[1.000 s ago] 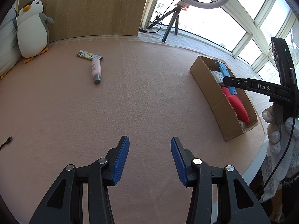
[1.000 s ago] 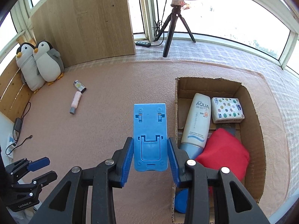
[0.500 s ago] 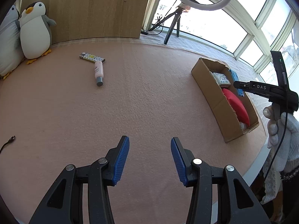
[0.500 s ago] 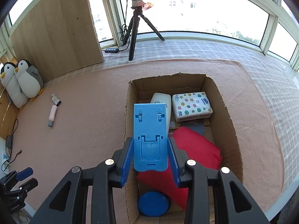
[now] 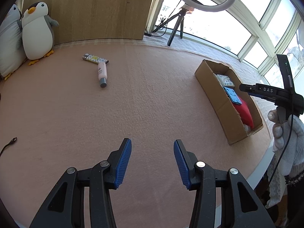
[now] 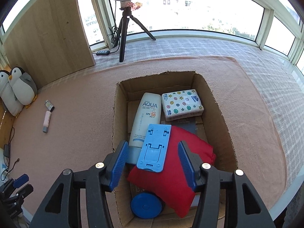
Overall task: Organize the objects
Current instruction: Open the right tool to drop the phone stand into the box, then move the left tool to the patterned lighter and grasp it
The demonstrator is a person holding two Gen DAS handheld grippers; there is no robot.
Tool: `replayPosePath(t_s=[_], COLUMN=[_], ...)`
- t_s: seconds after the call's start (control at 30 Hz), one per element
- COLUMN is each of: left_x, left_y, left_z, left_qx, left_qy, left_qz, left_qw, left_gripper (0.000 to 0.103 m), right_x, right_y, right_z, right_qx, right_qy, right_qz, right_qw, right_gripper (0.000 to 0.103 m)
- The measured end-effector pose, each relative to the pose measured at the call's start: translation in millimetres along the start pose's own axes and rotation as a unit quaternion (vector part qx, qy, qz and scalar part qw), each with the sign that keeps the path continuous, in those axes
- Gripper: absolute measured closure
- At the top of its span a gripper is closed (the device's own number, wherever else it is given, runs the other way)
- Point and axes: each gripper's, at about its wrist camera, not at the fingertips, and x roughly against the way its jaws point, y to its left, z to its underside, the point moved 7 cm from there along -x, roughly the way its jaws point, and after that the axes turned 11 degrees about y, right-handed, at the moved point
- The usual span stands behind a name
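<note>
Right gripper (image 6: 152, 163) hangs over the cardboard box (image 6: 218, 114), fingers just parted and clear of the blue phone stand (image 6: 154, 148), which lies tilted on the red pouch (image 6: 171, 180) and sunscreen tube (image 6: 146, 119); possibly still settling. Tissue pack (image 6: 181, 104) sits at the box's far end. Left gripper (image 5: 152, 161) is half open, empty, above the pink table (image 5: 133, 104). Lighter (image 5: 95, 58) and pink tube (image 5: 102, 74) lie touching, well apart from the box.
</note>
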Motion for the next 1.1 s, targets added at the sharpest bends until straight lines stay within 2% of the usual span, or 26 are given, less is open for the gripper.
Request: replayPosePath(t_s=[0.23,0.43,0.73,1.0,1.1], left_x=[1.7,4.3,-5.4,-23.5,-28.5], left_y=[9.9,28.9,76.6,117.9,130.1], left_z=[-0.3,-13.3,-72.4,-121.0,-141.1], left_qx=[-0.003,-0.015,-0.029,0.002,0.014], left_qy=[0.000,-0.004,-0.006,-0.003,-0.012], left_qz=[-0.012,-0.042,-0.111,-0.124,-0.132], left_qw=[0.9999,0.9990,0.9934,0.9923,0.9911], left_gripper=[0.053,0.053,0.053,0.053,0.053], right_x=[8.0,15.5,15.6,8.2,3.6], right_y=[13.5,34.3,68.1,84.4,86.3], right_z=[4.4,9.4,11.6,16.7,19.9], right_qx=[0.000,0.008,0.028,0.036,0.037], right_qy=[-0.004,-0.010,-0.005,0.006,0.013], right_qz=[-0.012,-0.027,-0.040,-0.047,-0.051], right_qw=[1.000,1.000,0.999,0.998,0.998], right_gripper=[0.053,0.053,0.052,0.052,0.052])
